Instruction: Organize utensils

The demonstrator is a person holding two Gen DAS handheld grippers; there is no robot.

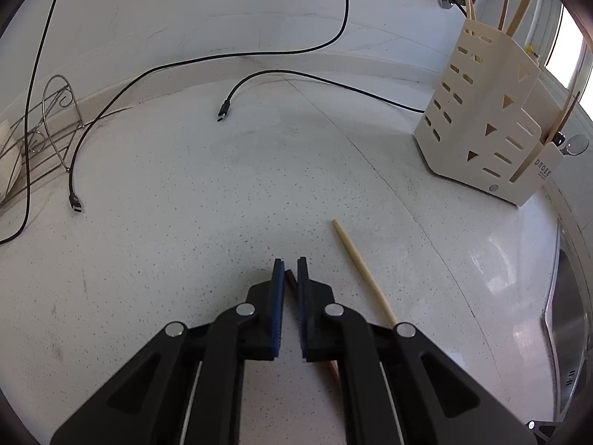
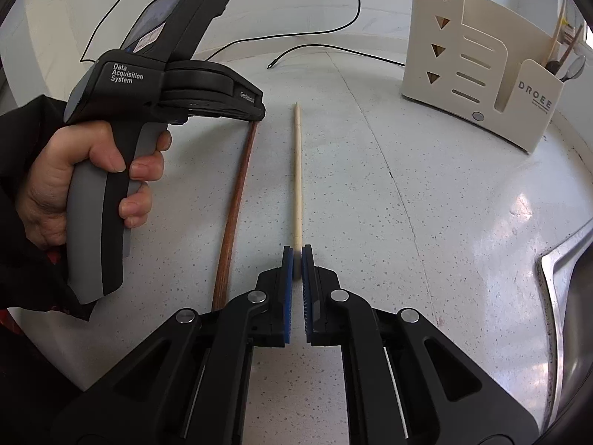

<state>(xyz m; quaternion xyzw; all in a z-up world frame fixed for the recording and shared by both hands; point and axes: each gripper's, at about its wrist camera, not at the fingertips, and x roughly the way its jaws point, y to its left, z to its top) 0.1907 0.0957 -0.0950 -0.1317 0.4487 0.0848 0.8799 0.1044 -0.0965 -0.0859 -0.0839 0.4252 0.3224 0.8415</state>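
Both grippers grip chopsticks on the counter (image 2: 426, 193): right gripper (image 2: 297, 256) clamps the pale chopstick (image 2: 297, 170), left gripper (image 1: 291, 265) the brown chopstick (image 2: 237, 200). They lie side by side, apart, near the holder (image 2: 478, 70).

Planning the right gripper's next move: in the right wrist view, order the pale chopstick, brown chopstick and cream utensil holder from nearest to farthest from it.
1. Pale chopstick: between the right gripper's jaws, running straight ahead.
2. Brown chopstick: just left, lying alongside on the counter.
3. Cream utensil holder: far ahead, to the right.
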